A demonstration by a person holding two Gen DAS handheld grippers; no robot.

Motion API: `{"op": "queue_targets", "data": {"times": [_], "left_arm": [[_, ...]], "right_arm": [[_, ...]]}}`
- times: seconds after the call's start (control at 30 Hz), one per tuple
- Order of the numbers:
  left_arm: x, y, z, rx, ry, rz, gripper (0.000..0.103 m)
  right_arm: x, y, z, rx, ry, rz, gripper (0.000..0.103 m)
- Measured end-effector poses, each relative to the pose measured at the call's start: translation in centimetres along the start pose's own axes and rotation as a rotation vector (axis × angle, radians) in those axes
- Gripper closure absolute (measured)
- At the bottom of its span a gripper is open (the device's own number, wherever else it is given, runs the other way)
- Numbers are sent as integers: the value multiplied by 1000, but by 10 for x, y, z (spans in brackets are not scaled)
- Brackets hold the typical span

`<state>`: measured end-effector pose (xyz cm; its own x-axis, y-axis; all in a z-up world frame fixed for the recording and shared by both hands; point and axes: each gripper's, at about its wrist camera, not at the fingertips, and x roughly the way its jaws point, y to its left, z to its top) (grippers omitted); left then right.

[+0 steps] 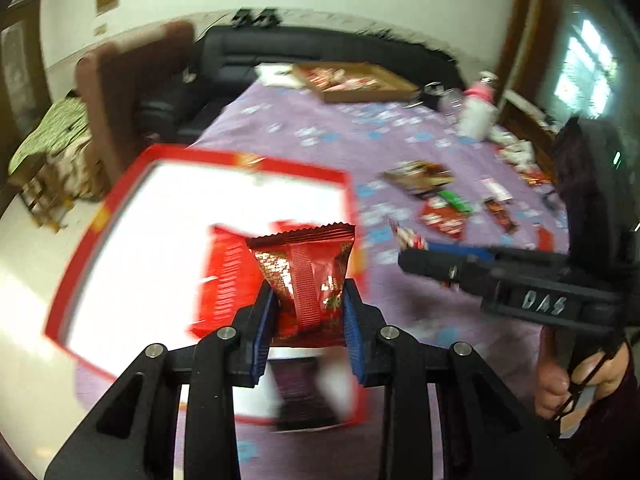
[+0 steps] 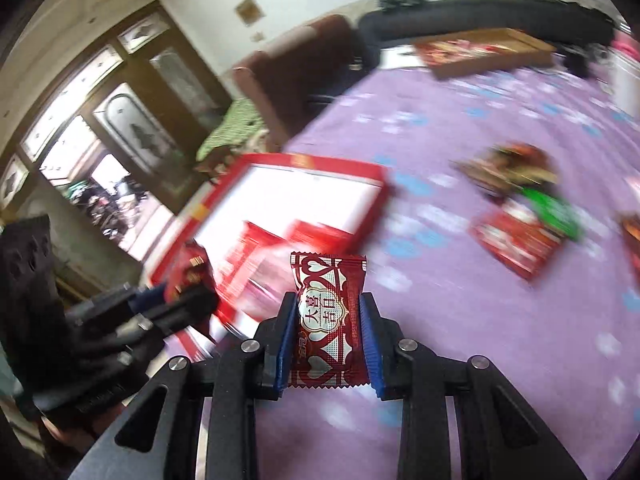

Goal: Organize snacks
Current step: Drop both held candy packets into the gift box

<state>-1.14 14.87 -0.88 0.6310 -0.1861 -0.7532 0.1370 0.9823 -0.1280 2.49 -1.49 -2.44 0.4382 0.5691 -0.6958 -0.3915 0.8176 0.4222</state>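
Both grippers are carrying snacks toward the shallow red-rimmed cardboard box with the white floor (image 1: 120, 216). Left gripper (image 1: 308, 320) is pinching a glossy red-and-gold foil snack packet (image 1: 308, 272) between its blue ribbed pads, jaws narrowed onto the packet's lower half, and it is hanging over the near right corner of the box. Right gripper (image 2: 329, 340) is clamping a small dark-red-and-white candy wrapper printed with hearts (image 2: 329, 316), jaws drawn in tight on it, and it is hovering above the purple patterned cloth covering the surface (image 2: 500, 360), just beside the box's right edge.

Several red packets are already lying inside the box, so the step in hand is judged to be dropping these two in with them. Doing it well is likely calling for bringing each packet fully over the white floor before letting go, lowering close so the light wrapper is not fluttering out over the low rim, and placing one gripper at a time so they are not bumping each other over the same corner. More loose wrappers (image 1: 436, 196) are waiting farther along the cloth, and a wooden tray (image 1: 360, 80) of snacks is sitting at the far end.
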Motion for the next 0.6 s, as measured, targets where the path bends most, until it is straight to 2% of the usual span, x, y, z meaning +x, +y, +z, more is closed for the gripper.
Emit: {"op": "queue_targets", "data": {"times": [0.1,0.13,0.17,0.2,0.23,0.27,0.37,0.5,0.6], "left_arm": [[3,29,-3,-79,18,41,72],[2,36,-5,-101,16,52,67],[3,38,-6,-117,15,64,55],[3,38,-7,-123,11,70,49],[4,36,-8,-120,4,76,45],[4,31,-7,-114,-5,83,45],[6,2,-4,-57,-13,33,45],[26,-55,-1,61,30,-46,45],[46,-100,5,145,78,-92,45]], "right_arm": [[16,19,9,7,-4,88,69],[14,20,8,10,-29,98,69],[9,18,5,10,-64,88,63],[2,13,3,6,-93,71,59],[-3,8,1,9,-104,63,51],[-11,-2,-2,23,-125,42,50],[-44,-37,-15,28,-200,-117,50],[-96,-105,-40,100,-232,-326,50],[-128,-146,-57,163,-241,-449,49]]}}
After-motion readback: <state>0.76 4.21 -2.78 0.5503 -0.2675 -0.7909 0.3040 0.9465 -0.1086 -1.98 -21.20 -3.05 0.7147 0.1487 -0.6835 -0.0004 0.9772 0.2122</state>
